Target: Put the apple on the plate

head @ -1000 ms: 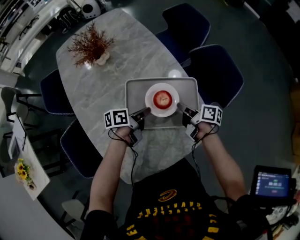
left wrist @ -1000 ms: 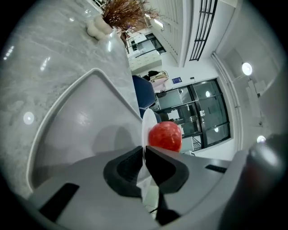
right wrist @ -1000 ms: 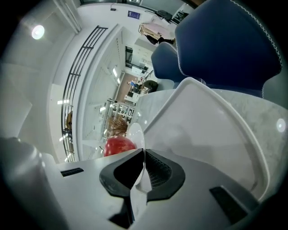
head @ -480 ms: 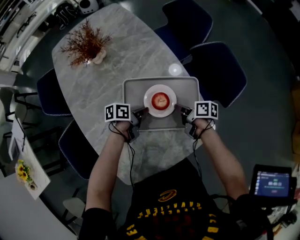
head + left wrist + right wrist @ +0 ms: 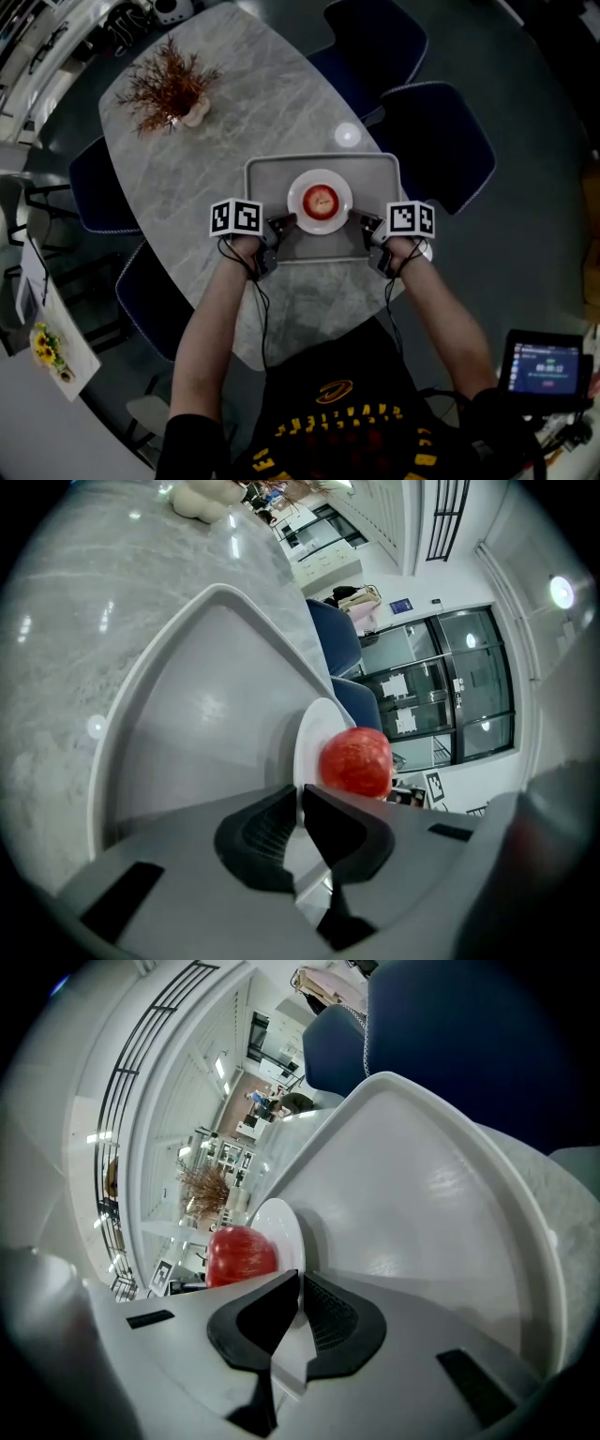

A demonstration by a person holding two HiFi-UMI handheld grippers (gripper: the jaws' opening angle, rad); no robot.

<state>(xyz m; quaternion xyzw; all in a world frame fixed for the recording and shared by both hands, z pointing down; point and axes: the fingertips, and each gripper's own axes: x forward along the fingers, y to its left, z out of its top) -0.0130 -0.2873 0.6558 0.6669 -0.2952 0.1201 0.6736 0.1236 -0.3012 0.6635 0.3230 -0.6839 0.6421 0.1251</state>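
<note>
- The apple (image 5: pixel 322 200) sits on the white plate (image 5: pixel 320 177), inside the grey tray (image 5: pixel 272 178) on the marble surface (image 5: pixel 234 122).
- The left gripper (image 5: pixel 284 223) is clamped on the plate's left rim.
- The right gripper (image 5: pixel 359 221) is clamped on its right rim.

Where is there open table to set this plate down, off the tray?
Bare table lies between the tray and the dried plant, and on the near strip before the tray. The tray's middle is crowded: plate, apple, left gripper and right gripper clamping its rim.
</note>
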